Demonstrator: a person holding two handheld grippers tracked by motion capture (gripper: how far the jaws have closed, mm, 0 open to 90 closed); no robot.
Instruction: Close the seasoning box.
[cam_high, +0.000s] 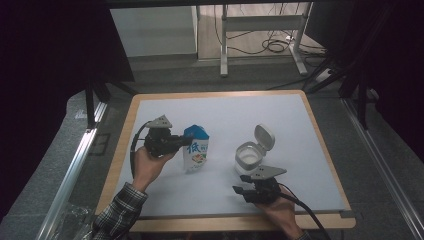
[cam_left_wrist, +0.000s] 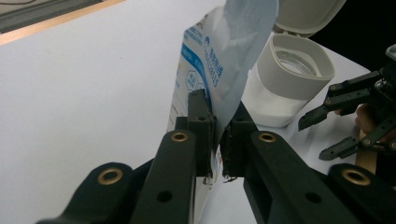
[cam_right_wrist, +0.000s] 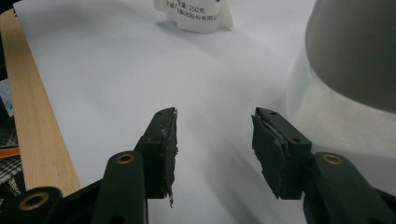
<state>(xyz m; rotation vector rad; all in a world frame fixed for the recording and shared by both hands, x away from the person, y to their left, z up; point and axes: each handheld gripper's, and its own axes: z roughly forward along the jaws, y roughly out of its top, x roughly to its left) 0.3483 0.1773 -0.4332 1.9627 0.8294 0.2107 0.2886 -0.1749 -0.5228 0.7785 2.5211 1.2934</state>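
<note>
Between your two grippers stands the blue-and-white pouch (cam_high: 196, 148), upright with its long axis vertical and mouth upward, pinched at its edge by your left gripper (cam_left_wrist: 218, 140), while the open jar (cam_high: 248, 156) sits just ahead of your spread, empty right gripper (cam_right_wrist: 214, 140).

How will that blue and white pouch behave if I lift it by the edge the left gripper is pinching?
The pouch is thin film, so it will probably flop and sag below the left gripper. It stands upright on a narrow base in the high view, so a sideways nudge may tip it, perhaps toward the open jar nearby. The glossy film could slip between the pads.
</note>
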